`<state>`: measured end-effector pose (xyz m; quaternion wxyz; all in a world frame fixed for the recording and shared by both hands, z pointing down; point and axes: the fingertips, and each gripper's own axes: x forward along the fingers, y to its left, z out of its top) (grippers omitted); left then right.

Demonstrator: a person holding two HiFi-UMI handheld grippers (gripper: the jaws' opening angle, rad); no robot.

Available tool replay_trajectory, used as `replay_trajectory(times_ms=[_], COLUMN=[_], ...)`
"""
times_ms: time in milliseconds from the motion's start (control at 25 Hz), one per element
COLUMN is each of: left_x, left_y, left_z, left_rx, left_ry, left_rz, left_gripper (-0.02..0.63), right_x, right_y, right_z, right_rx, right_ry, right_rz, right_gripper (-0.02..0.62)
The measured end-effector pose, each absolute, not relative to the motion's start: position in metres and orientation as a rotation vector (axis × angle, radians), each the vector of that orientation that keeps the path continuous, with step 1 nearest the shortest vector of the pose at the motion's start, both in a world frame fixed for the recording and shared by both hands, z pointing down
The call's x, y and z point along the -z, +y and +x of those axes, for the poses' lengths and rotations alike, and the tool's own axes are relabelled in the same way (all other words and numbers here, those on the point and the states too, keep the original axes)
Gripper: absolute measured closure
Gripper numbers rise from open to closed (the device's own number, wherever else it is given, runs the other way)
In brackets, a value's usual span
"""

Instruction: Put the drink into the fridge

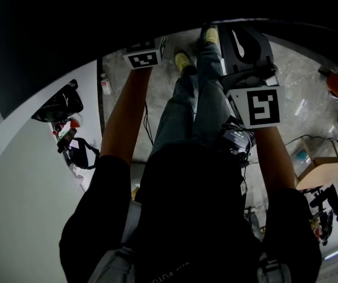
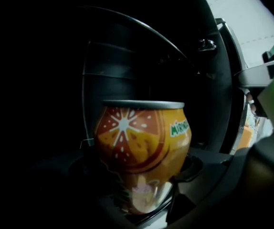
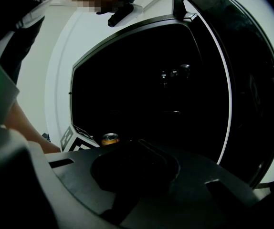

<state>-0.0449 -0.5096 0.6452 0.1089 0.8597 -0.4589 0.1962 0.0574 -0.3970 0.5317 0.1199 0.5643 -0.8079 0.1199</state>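
The drink is an orange soda can [image 2: 142, 147] with a citrus-slice print. My left gripper [image 2: 142, 194] is shut on its lower half and holds it upright inside the dark fridge [image 3: 142, 94]. In the right gripper view the can's top [image 3: 110, 138] shows low in the fridge opening, beside the left gripper's marker cube [image 3: 75, 140]. My right gripper [image 3: 137, 171] is outside the opening, jaws together with nothing between them. The fridge door [image 3: 251, 80] stands open on the right. In the head view both marker cubes [image 1: 142, 56] [image 1: 257, 106] reach forward and the jaws are hidden.
A dark shelf rim [image 2: 127, 37] arcs above the can inside the fridge. In the head view a white surface at left carries a black bag [image 1: 57, 105] and small bottles [image 1: 66, 137]. A cardboard box [image 1: 319, 170] and cables lie on the floor at right.
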Motion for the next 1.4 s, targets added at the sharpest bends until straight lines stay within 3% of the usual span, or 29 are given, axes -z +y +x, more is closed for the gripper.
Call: replay_trajectory(times_ms=[1400], left_x=[-0.586], left_y=[-0.448], left_z=[-0.062], left_rx=[-0.486], left_ry=[-1.375], left_rz=[2.479], left_gripper=[0.232], right_x=[-0.428], right_y=[-0.371], right_z=[0.073], right_rx=[-0.064], right_ry=[-2.353], right_rz=[1.690], right_gripper=[0.578])
